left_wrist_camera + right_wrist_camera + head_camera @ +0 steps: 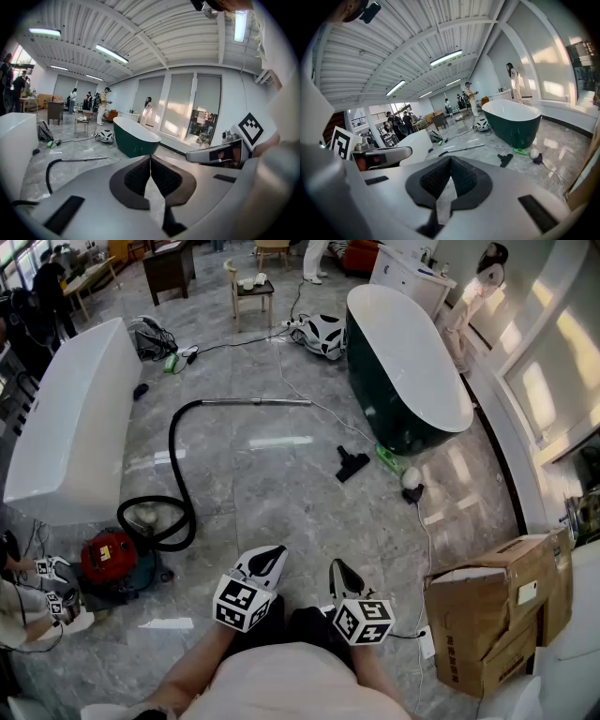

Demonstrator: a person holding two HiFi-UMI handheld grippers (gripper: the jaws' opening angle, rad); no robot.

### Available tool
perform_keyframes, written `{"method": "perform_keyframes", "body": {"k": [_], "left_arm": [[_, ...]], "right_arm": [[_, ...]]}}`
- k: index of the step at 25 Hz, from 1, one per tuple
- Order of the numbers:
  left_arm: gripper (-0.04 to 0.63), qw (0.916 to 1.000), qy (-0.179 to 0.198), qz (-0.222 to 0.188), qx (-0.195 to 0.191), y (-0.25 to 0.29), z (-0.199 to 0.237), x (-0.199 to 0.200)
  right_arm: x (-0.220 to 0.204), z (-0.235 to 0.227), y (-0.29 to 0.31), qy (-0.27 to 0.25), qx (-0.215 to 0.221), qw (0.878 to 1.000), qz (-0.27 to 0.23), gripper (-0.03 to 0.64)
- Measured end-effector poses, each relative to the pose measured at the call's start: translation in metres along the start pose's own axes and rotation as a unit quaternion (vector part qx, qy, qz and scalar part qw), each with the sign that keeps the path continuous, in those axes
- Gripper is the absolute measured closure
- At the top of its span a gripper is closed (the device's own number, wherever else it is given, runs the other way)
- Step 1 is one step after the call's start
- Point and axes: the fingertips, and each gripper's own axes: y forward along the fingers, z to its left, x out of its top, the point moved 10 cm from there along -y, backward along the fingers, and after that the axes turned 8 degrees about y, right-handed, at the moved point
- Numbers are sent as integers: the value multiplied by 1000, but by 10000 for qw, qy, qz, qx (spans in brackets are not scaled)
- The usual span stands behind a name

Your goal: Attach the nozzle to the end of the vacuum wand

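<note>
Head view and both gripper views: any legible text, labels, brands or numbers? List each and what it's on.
No legible text in any view.
Brown cardboard box, white sticker: print too small to read.
Red canister vacuum cleaner: no brand or label can be made out.
Black-and-white marker cubes: square code patterns only, no letters or digits.

Head view looks down; gripper views face forward, sharing the bathtub [135, 138].
</note>
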Motion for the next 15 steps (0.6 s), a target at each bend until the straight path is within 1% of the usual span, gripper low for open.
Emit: {"method": "perform_keyframes", "body": {"k": [3,8,13,15], "left_arm": [[584,10000,-38,9,-21,-2,9,1],[584,9998,-37,82,-196,-4,16,-5],[584,9990,58,109,-431,-5,13,-5],[584,9987,103,132,-472,-7,13,-7]], "right_arm": [[-1,6,4,166,19,9999,-3,603],[-8,14,8,140,-69,9999,32,603],[-12,16,3,201,-222,9995,48,602],[-15,17,1,257,-207,9995,-8,603]]}}
